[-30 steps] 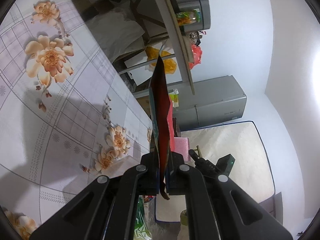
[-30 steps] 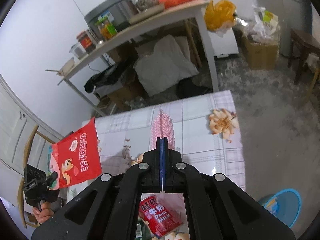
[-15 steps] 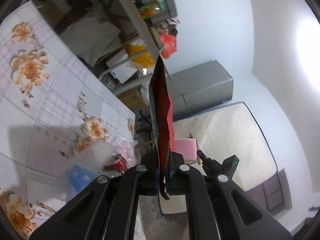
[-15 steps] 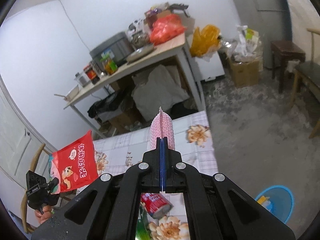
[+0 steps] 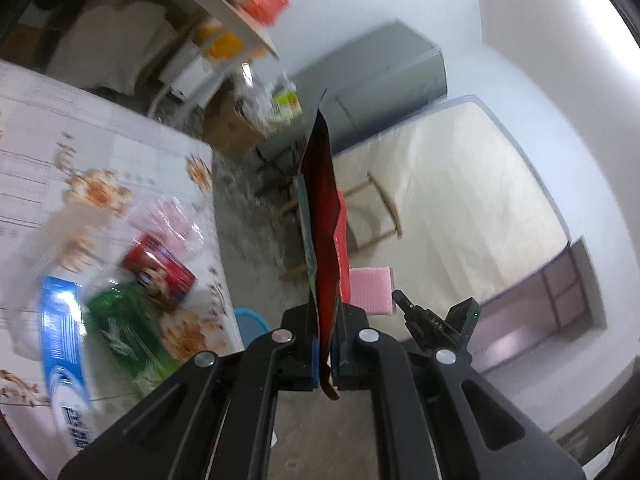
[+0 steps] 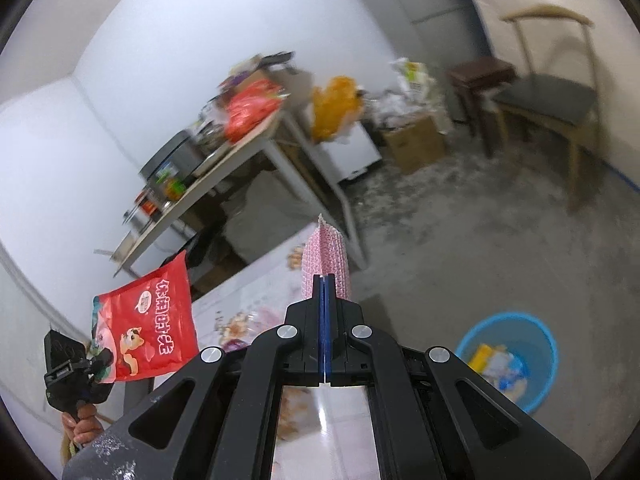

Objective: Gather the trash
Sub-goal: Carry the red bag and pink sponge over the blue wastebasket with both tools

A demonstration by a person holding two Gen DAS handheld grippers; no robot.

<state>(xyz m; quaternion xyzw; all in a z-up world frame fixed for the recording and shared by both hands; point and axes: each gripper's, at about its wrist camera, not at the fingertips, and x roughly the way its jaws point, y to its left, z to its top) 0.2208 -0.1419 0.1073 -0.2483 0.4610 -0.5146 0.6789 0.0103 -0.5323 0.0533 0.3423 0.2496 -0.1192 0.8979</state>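
Note:
My left gripper (image 5: 325,350) is shut on a red snack bag (image 5: 322,216), seen edge-on and held in the air past the table's edge. The same bag (image 6: 150,326) shows flat in the right wrist view, with the left gripper (image 6: 100,364) below it. My right gripper (image 6: 325,300) is shut on a pink patterned wrapper (image 6: 326,260); that wrapper (image 5: 370,290) and the right gripper (image 5: 400,298) also show in the left wrist view. A blue bin (image 6: 506,356) with some trash in it stands on the floor at the lower right; its rim (image 5: 250,320) peeks out beside the table.
The floral-cloth table (image 5: 100,152) holds a red can (image 5: 160,268), a green packet (image 5: 124,332), a blue-and-white packet (image 5: 66,344) and clear wrappers. A cluttered side table (image 6: 224,168), cardboard box (image 6: 414,144), stool (image 6: 478,80) and chair (image 6: 552,100) stand around a bare concrete floor.
Both grippers have lifted and swung right, away from the tabletop, still holding the bag and the wrapper. The blue bin has grown larger in the right wrist view.

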